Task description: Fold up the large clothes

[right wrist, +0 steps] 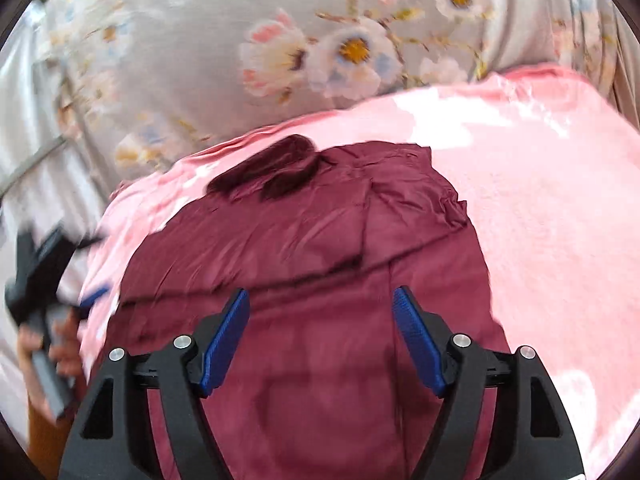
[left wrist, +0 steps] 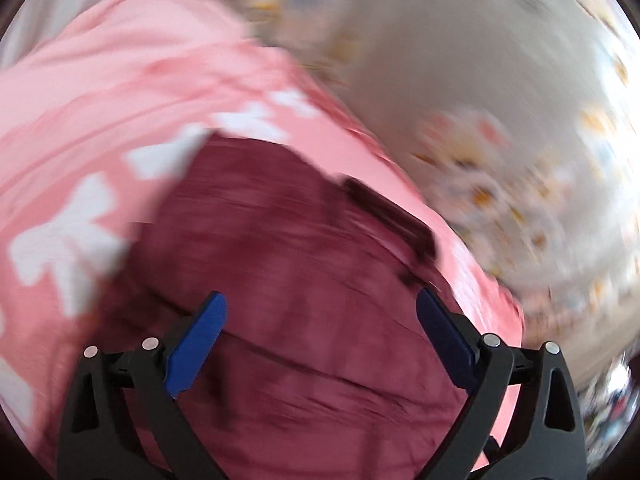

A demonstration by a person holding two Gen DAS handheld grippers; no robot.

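Note:
A dark maroon garment (left wrist: 300, 248) lies partly folded on a pink blanket, with its darker collar (left wrist: 388, 212) at the far end. My left gripper (left wrist: 320, 300) hovers over it, open, with nothing between its blue pads; this view is blurred. In the right wrist view the same garment (right wrist: 304, 248) shows a folded-over flap and the collar (right wrist: 272, 172). My right gripper (right wrist: 320, 294) is open above the garment's near part and holds no cloth. At the left edge a person's hand (right wrist: 64, 354) holds the other gripper, with one of its blue fingers (right wrist: 94, 296) showing by the garment's left side.
The pink blanket (right wrist: 540, 200) with white shapes (left wrist: 68, 236) spreads under the garment and far out to the right. Beyond it lies grey bedding with a flower print (right wrist: 280, 52), blurred in the left wrist view (left wrist: 500, 80).

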